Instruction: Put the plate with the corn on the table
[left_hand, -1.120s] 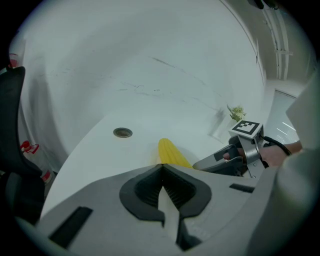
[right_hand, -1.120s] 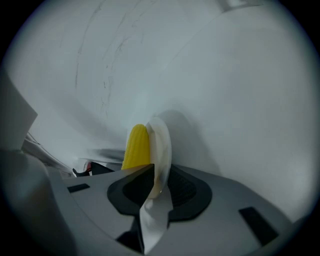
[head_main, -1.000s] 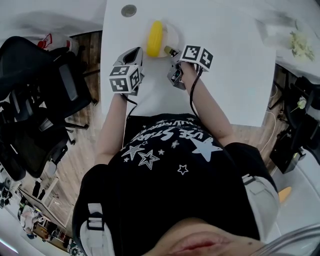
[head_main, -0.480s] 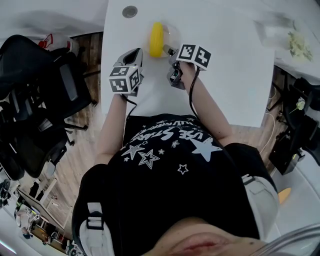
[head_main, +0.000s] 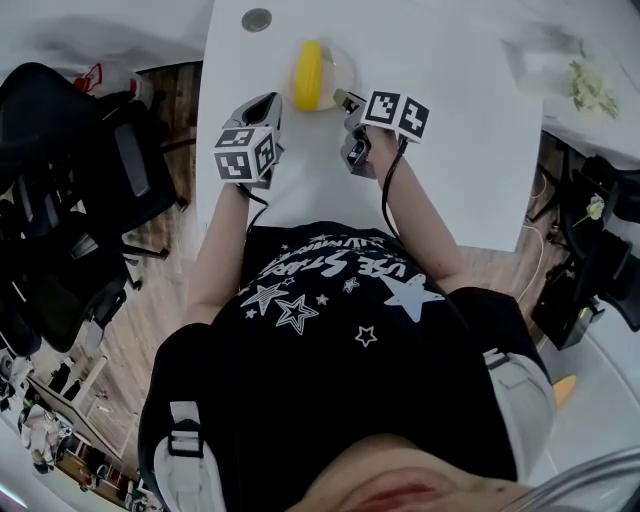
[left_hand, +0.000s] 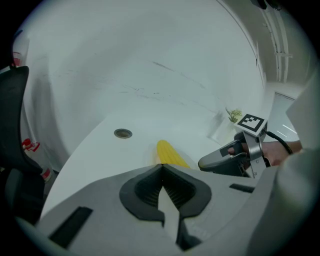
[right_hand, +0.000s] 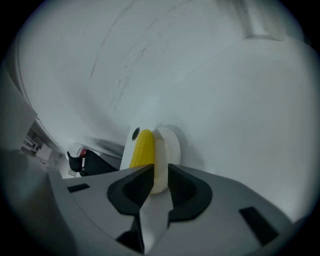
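White desk (head_main: 450, 150) carries the small round white plate (right_hand: 165, 147) toward its far side, a yellow corn cob (right_hand: 142, 147) lying on it. Stiff, light and probably slick, the plate is best taken by its rim and kept level so the cob cannot roll. On the right gripper (right_hand: 161, 172) the jaws have just been closing and pinch that rim. The left gripper (left_hand: 161, 166) waits beside, jaws together, empty.

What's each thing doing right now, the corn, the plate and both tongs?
white round plate: rim pinched by the right tongs; I can't tell if it rests on the white table.
yellow corn cob: lying on the plate.
right tongs: have just been closing, now shut on the plate's rim.
left tongs: shut, nothing between them.
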